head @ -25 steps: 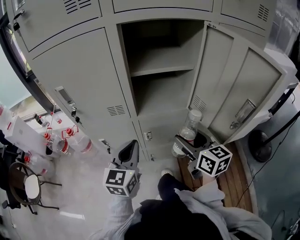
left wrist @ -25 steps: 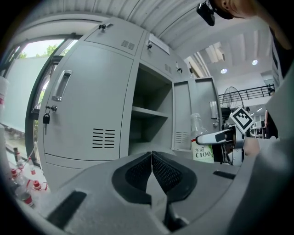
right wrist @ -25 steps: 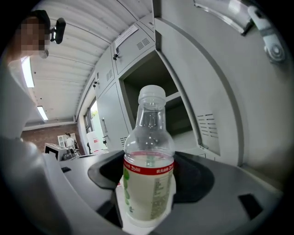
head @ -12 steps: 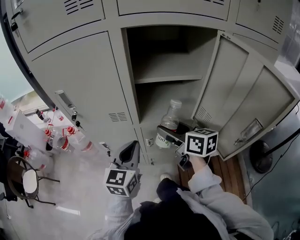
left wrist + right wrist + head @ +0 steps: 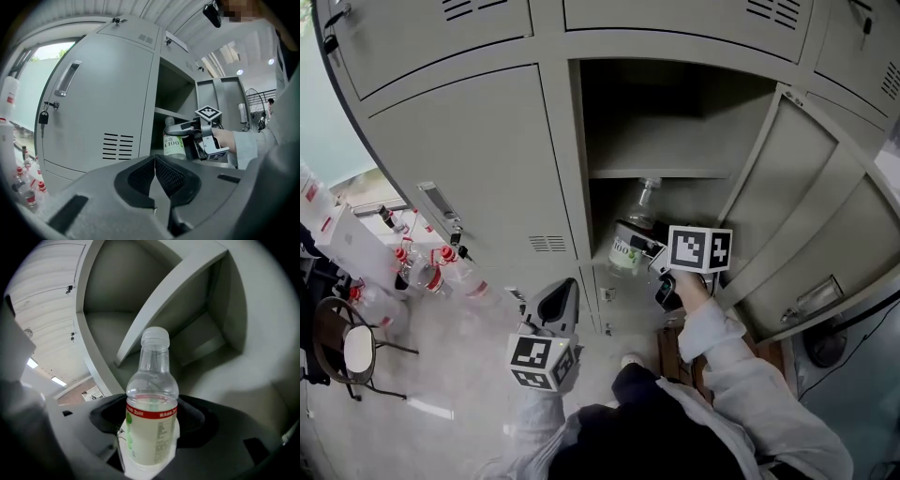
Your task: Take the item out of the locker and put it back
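Right gripper (image 5: 645, 246) is clamped on the bottle (image 5: 625, 253): jaws spread wide around its lower body, pads pressed against both sides of the label. The bottle is clear plastic with a white cap, a red band and pale liquid up to about the shoulder. It sits at the mouth of the open locker (image 5: 581, 141), in the lower section just under the locker's shelf (image 5: 661, 173), with the neck pointing into the locker. It isn't resting on anything; the gripper alone carries it. In the right gripper view the bottle runs straight along the jaws, with the locker's inner walls and shelf edge behind it. The locker's door (image 5: 806, 234) is swung open to the right of the opening, and the right sleeve (image 5: 722, 366) reaches in just beside it. Left gripper (image 5: 154, 176) has its jaws closed tip to tip with nothing between them. It is held low, out in front of the locker and left of the opening, well apart from the bottle. The neighbouring door (image 5: 478, 159) left of the locker is shut, with a handle (image 5: 439, 202) and vent slots (image 5: 548, 244). Further left of the locker, red-capped bottles (image 5: 422, 277) stand on the floor near a chair (image 5: 356, 352).
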Demonstrator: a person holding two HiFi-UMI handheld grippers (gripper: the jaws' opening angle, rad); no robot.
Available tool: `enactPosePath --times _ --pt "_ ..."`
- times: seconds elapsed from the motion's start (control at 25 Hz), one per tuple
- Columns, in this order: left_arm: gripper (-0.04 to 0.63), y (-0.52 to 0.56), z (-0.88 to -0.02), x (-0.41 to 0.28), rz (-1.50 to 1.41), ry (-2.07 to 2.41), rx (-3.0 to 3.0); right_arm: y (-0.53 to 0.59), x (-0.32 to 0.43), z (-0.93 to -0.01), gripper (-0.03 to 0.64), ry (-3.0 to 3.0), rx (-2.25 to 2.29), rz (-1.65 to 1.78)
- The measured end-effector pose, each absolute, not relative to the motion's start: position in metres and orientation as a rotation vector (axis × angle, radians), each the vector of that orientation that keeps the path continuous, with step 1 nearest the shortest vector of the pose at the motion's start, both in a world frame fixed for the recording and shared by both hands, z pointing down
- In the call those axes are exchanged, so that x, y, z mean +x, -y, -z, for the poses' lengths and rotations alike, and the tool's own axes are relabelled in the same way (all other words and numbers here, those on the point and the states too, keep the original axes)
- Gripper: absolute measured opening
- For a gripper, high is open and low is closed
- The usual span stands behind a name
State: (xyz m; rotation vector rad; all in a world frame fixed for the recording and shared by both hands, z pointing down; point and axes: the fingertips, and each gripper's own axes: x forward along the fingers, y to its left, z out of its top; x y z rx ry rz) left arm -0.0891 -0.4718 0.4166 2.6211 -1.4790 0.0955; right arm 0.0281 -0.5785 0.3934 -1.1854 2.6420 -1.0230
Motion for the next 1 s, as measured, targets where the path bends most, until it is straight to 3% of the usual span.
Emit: enactPosePath --times 0.52,1.0 --pt "0.008 0.499 -0.413 -0.100 -0.077 1.544 2.594 0.642 0.016 -0.388 0.311 -2.759 -1.280 0.860" --pt "0.008 0.511 -0.413 -0.119 -0.053 1.614 2.535 0.686 -0.004 -0.384 0.311 -2.920 -1.379 0.430"
